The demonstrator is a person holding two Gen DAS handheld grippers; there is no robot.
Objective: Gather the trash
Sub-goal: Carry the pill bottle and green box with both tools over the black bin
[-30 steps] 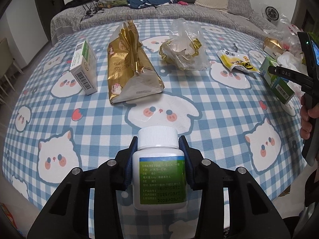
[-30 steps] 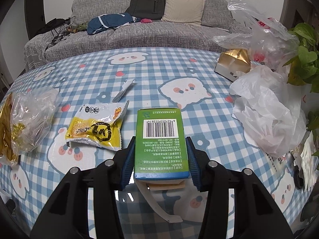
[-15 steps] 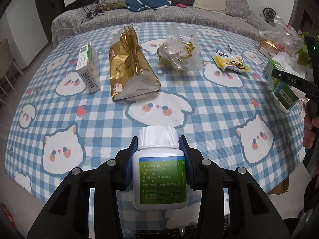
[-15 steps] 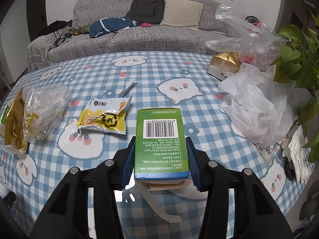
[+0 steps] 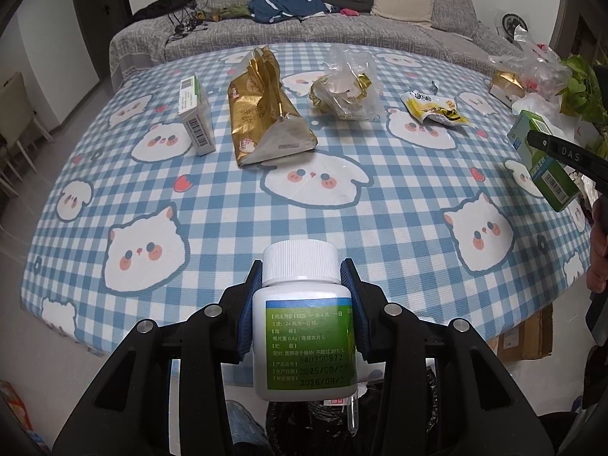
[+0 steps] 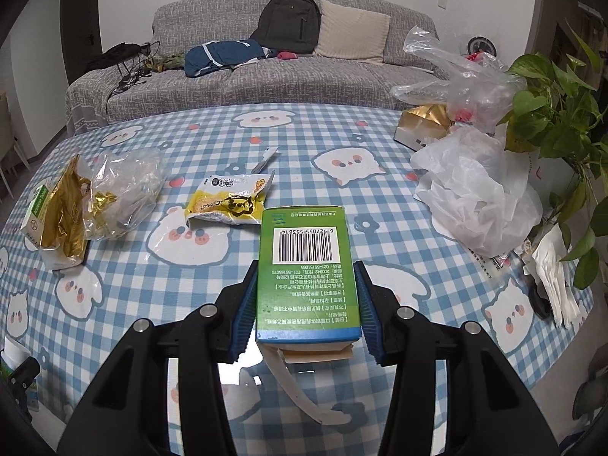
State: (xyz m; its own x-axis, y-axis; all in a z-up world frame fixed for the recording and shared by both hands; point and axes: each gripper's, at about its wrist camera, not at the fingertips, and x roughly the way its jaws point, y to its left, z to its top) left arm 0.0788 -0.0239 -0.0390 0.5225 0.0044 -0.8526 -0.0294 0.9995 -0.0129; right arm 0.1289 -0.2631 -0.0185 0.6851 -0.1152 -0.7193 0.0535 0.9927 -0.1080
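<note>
While both grippers hang near the table (image 5: 235, 205) edge, left gripper (image 5: 302, 315) pinches the white pill bottle (image 5: 304, 326), right gripper (image 6: 306, 296) pinches the green box (image 6: 306, 266). Likely carrying both binward. 4 pieces remain mid-table: gold bag (image 5: 266, 110), white box (image 5: 195, 114), plastic wrap (image 5: 347, 87), yellow wrapper (image 5: 433, 108).

Your right gripper (image 6: 306, 304) grips a green box (image 6: 306, 266) between its blue pads (image 6: 245, 315), barcode up, above the checked table (image 6: 304, 140). Beyond it lies a yellow wrapper (image 6: 231, 205). To the left sit a clear bag (image 6: 125, 190), a gold bag (image 6: 66, 220) and a small carton (image 6: 36, 209). White plastic bags (image 6: 475, 197) and a plant (image 6: 558, 114) crowd the right edge.
</note>
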